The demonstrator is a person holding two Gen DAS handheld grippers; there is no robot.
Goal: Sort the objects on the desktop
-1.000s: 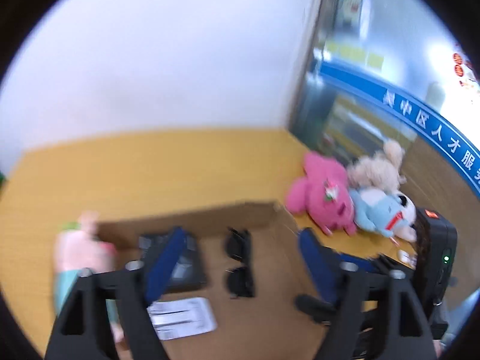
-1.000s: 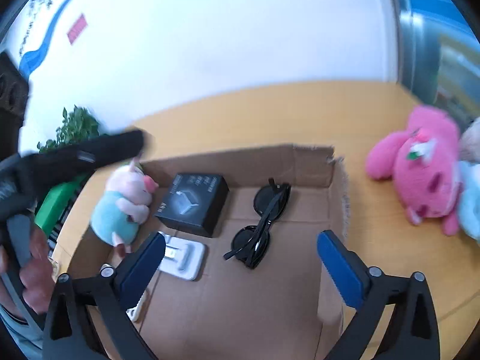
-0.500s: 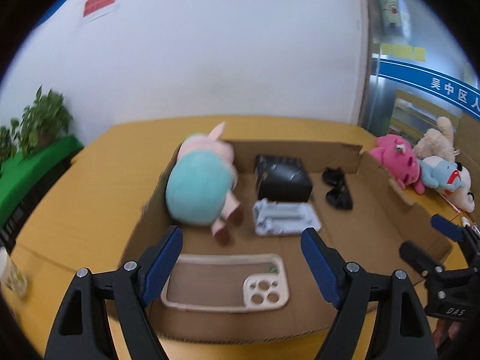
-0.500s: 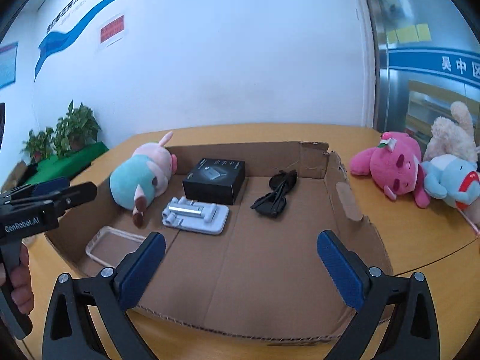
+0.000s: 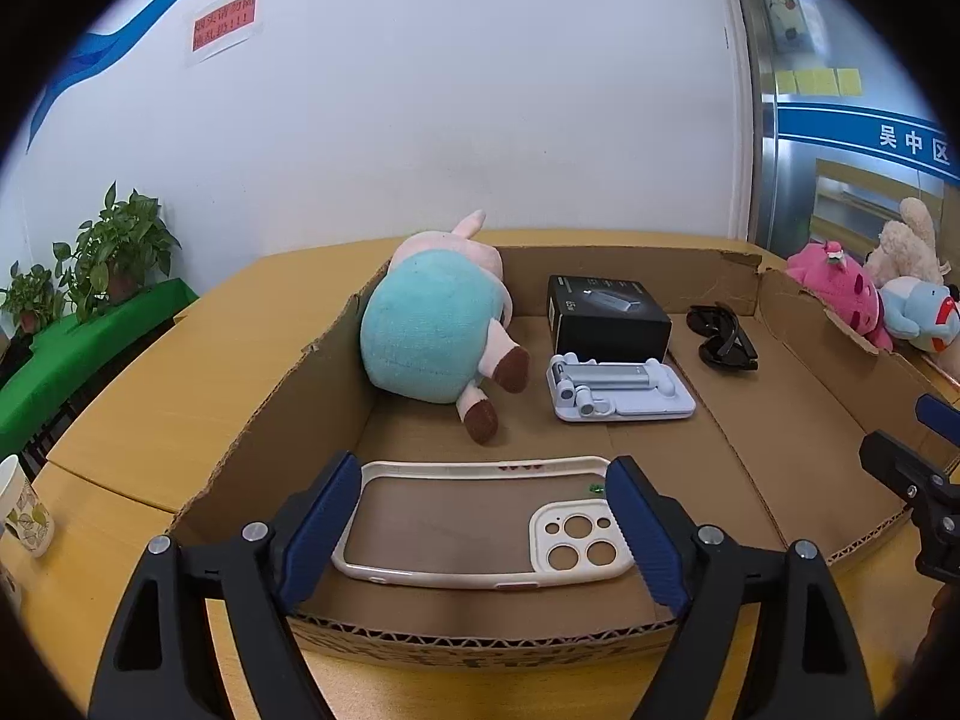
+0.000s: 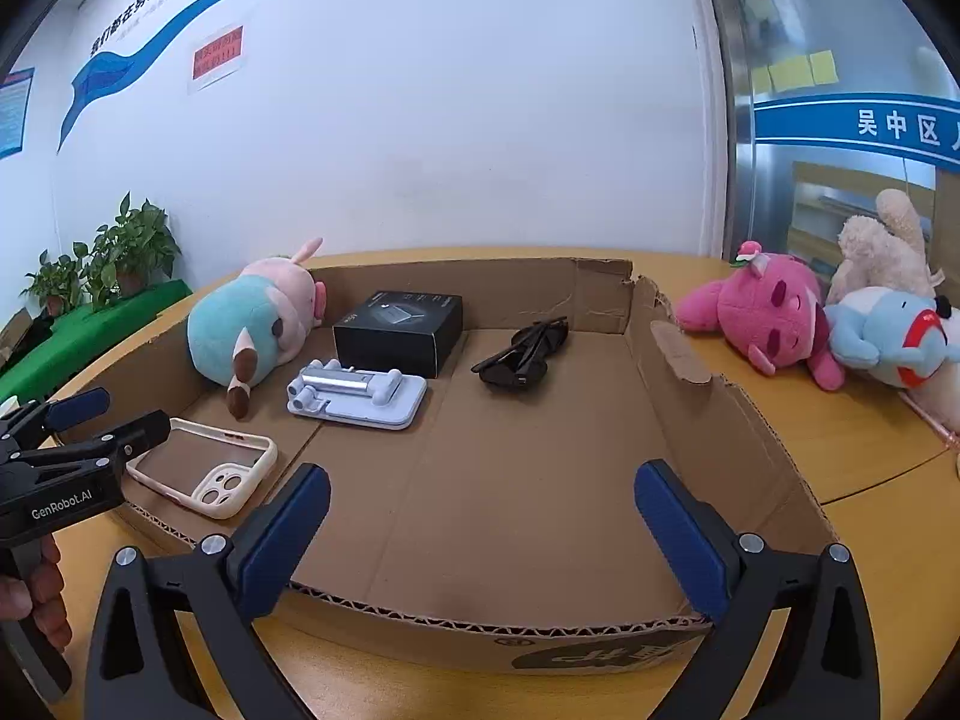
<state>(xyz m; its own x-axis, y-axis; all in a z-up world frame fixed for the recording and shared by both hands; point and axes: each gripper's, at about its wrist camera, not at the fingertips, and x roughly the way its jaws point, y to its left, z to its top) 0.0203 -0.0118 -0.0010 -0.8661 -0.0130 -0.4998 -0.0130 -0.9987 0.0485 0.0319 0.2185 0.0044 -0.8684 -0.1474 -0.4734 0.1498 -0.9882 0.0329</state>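
Note:
A shallow cardboard tray lies on the wooden table. In it are a pig plush in a teal shirt, a black box, a grey phone stand, black sunglasses and a cream phone case. My left gripper is open and empty over the near edge, above the phone case. My right gripper is open and empty over the tray's near right part.
A pink plush, a blue plush and a beige plush lie on the table right of the tray. A paper cup stands at the left table edge. Potted plants stand on a green ledge at the left.
Both grippers have pulled back and up from over the tray to its near edge. The left view swung left, so the phone case now sits between its fingers.

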